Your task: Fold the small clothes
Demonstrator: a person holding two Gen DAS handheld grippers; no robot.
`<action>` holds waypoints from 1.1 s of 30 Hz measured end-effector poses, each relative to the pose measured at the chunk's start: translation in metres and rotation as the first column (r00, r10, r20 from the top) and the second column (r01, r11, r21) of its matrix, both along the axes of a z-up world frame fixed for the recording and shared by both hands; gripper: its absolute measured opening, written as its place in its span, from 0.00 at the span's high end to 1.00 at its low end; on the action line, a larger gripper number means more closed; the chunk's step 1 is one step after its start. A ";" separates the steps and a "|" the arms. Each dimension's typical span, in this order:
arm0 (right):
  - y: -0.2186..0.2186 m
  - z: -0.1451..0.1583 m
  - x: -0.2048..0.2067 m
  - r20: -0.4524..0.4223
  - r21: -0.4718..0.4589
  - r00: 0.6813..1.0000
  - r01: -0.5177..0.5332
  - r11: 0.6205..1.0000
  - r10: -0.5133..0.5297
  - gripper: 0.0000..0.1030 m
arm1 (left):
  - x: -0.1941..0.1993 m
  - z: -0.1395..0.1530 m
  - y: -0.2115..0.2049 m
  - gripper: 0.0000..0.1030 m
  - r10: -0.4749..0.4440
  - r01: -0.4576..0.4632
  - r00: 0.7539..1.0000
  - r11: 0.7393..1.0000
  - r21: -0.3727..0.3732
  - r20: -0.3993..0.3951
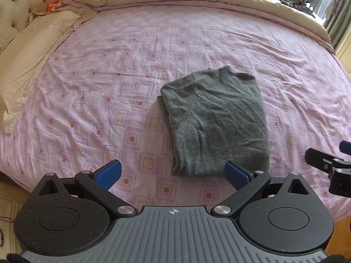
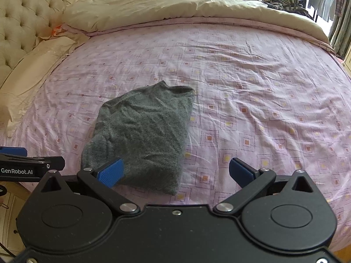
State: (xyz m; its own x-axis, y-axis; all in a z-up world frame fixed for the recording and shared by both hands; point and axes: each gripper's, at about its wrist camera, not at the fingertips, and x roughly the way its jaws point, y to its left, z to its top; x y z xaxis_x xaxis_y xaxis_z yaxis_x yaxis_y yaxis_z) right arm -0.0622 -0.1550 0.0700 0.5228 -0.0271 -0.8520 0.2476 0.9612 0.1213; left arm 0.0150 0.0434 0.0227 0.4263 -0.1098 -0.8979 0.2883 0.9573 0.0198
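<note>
A grey knitted garment [image 1: 216,120] lies folded into a compact rectangle on the pink patterned bedsheet [image 1: 109,83], its collar at the far end. In the right wrist view the same garment [image 2: 142,131] sits left of centre. My left gripper [image 1: 173,174] is open just short of the garment's near edge, nothing between its blue pads. My right gripper [image 2: 176,171] is also open, its left pad [image 2: 110,172] over the garment's near corner and its right pad over bare sheet. The right gripper's side [image 1: 329,166] shows at the right edge of the left wrist view.
A beige duvet [image 2: 186,4] is bunched along the far side of the bed. A cream pillow [image 1: 33,50] and tufted headboard [image 2: 24,11] lie to the left. A patterned dark cloth [image 2: 283,2] rests at the far right corner. Clothes hang by the window beyond.
</note>
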 end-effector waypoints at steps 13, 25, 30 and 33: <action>0.002 -0.002 0.000 -0.005 0.024 1.000 -0.005 1.000 0.005 0.01 | -0.001 -0.002 0.003 0.02 0.008 -0.008 1.000 1.000 0.008 -0.020; 0.001 -0.004 0.002 -0.007 0.039 1.000 0.002 0.999 -0.002 0.01 | -0.001 -0.004 0.002 0.02 0.003 -0.003 1.000 1.000 0.007 -0.026; 0.001 -0.004 0.002 -0.007 0.040 1.000 0.003 0.999 -0.003 0.01 | -0.001 -0.004 0.002 0.02 0.004 -0.004 1.000 1.000 0.004 -0.027; 0.001 -0.005 0.002 -0.007 0.043 1.000 0.004 0.999 -0.004 0.01 | 0.000 -0.004 0.001 0.02 0.000 0.001 1.000 1.000 0.004 -0.026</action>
